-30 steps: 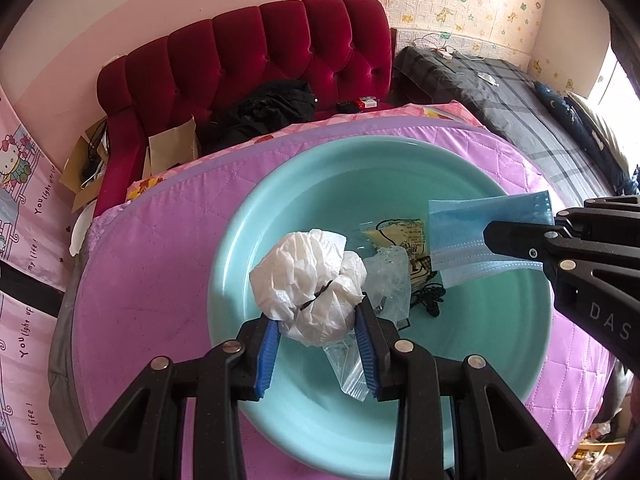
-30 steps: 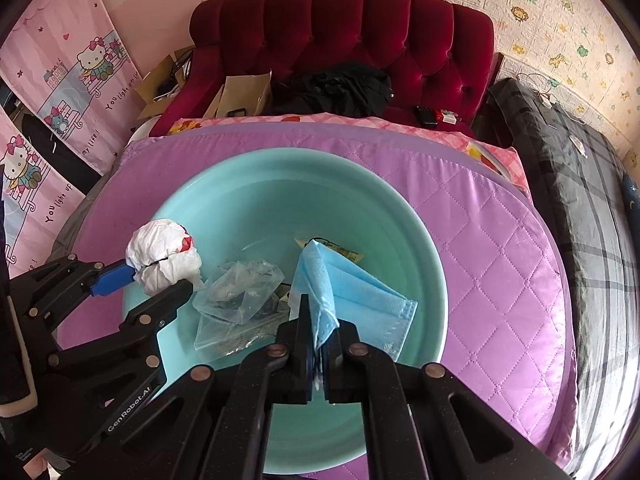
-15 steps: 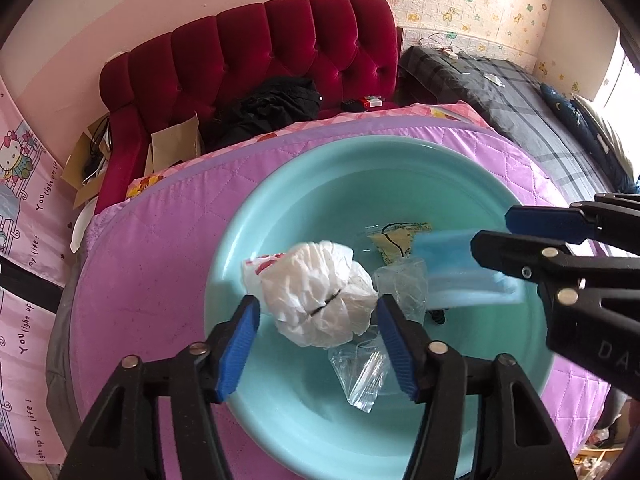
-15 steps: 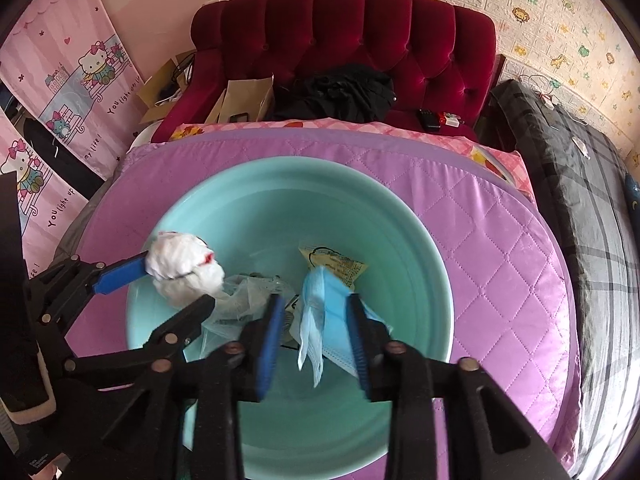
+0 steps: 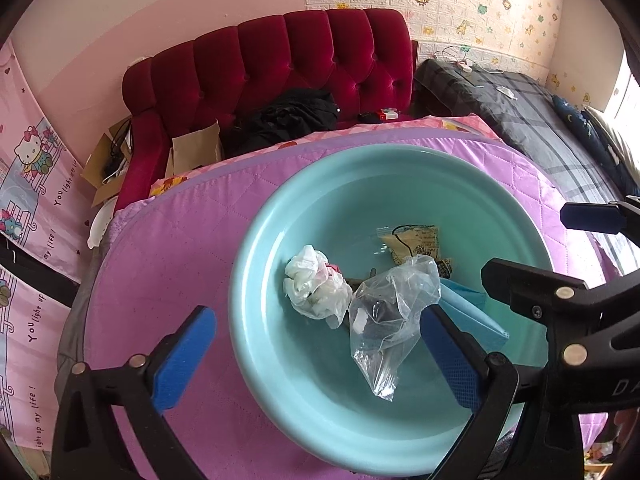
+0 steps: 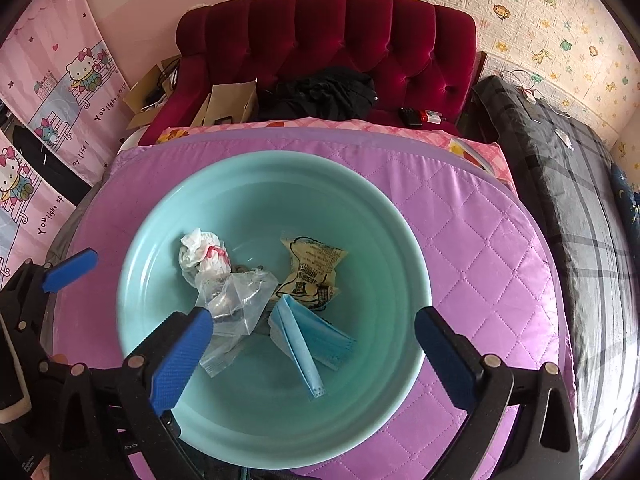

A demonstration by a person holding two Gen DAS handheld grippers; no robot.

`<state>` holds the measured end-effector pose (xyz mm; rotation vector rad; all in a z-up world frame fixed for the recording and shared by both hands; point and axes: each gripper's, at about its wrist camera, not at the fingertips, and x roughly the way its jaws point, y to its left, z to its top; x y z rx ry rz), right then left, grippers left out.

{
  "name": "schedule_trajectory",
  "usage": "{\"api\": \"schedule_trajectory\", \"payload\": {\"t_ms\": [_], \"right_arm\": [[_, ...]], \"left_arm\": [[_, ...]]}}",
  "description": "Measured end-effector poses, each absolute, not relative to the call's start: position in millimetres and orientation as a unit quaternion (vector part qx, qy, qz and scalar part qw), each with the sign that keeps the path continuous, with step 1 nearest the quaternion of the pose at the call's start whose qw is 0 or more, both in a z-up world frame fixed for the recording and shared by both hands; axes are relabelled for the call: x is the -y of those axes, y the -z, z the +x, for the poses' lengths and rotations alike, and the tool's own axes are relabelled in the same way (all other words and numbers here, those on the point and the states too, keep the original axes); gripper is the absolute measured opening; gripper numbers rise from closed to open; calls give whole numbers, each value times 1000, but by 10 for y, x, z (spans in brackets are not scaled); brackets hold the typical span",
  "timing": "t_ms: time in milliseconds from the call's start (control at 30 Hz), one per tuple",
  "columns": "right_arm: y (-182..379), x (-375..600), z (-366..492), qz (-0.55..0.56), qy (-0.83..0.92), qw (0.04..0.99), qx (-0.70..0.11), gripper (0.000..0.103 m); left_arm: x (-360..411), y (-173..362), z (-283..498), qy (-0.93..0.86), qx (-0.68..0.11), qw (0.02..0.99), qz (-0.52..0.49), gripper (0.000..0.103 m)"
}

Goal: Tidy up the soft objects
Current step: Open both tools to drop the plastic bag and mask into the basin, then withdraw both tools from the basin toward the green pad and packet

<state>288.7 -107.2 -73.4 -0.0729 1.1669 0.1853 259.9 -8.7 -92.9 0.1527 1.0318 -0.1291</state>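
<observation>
- Left gripper point(image 5: 318, 354), black frame with blue ribbed pads: jaws spread wide, having just been opening; nothing pinched. It hangs over the near rim of the basin, one pad over the quilt, the other over the basin's inside.
- Right gripper point(image 6: 308, 354), same make: jaws likewise spread wide after just opening; empty, held above the near half of the basin.
- Round turquoise plastic basin point(image 6: 384, 240): sits on the quilted lilac satin cover point(image 6: 480, 248) of a table; holds all four soft items listed below.
- Crumpled white plastic bag with red print point(image 5: 314, 288): lies loose on the basin floor, left of centre, free of both grippers, touching the clear bag.
- Clear, crinkled plastic bag with something dark inside point(image 5: 390, 312): lies at the basin's middle, between the white bag and the mask.
- Folded pale-blue pleated face mask point(image 6: 306, 338): lies on the basin floor, released, between the right gripper's pads in that camera's view but below them and untouched.
- Yellowish printed snack packet point(image 6: 312, 270): lies just behind the mask, with a thin black cord beside it.
- Dark red tufted velvet sofa point(image 6: 328, 44): stands behind the table, with black clothing point(image 6: 320, 96) heaped on its seat.
</observation>
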Motion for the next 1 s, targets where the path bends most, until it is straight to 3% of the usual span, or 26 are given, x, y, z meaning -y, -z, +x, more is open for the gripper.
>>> {"api": "schedule_trajectory", "payload": {"t_ms": [1000], "right_arm": [[510,1110,1650,-66,-88,837,-536,103]], "left_arm": [[-208,679,1345,47,-472,878,61,103]]}}
